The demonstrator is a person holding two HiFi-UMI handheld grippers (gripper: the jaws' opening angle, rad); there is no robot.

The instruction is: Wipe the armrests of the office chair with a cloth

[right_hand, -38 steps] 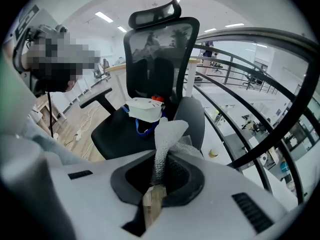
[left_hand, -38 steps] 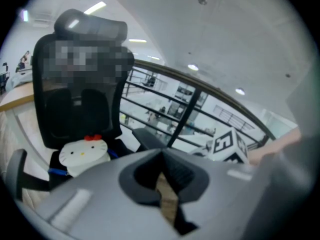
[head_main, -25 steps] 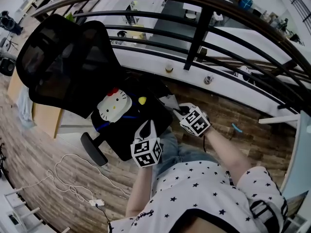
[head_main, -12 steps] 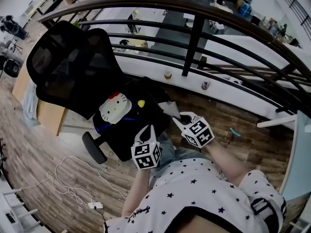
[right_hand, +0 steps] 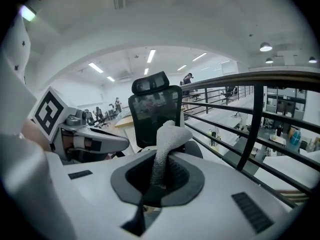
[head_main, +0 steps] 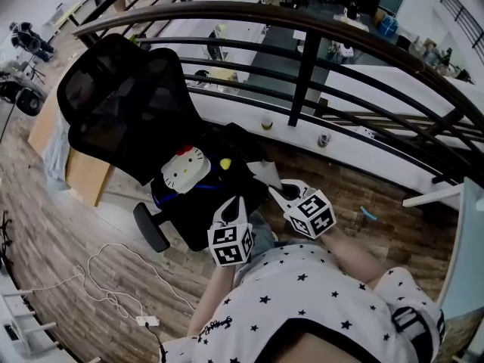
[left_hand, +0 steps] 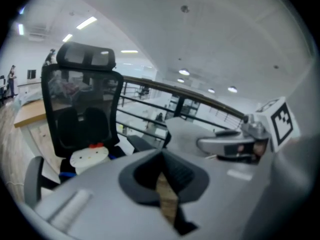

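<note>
A black mesh-backed office chair (head_main: 121, 112) stands at the upper left in the head view, with a white cat-face cushion (head_main: 185, 169) on its seat. One armrest (head_main: 151, 228) juts out at the seat's near left. My right gripper (head_main: 277, 192) is shut on a white cloth (head_main: 265, 174), which it holds just off the seat's right edge. The cloth (right_hand: 167, 139) sticks up from between the jaws of the right gripper (right_hand: 160, 176). My left gripper (head_main: 231, 203) hovers at the seat's near edge. In its own view the left gripper (left_hand: 162, 156) is shut and empty.
A dark metal railing (head_main: 302, 59) curves across behind the chair, with a lower office floor beyond it. A white cable (head_main: 113, 278) lies on the wooden floor at the left. A wooden desk (head_main: 83, 176) stands behind the chair. A small blue item (head_main: 368, 212) lies at the right.
The head view has shifted, so the chair sits further right and lower. Both grippers have drawn slightly back toward the person. The cloth stays in the right gripper.
</note>
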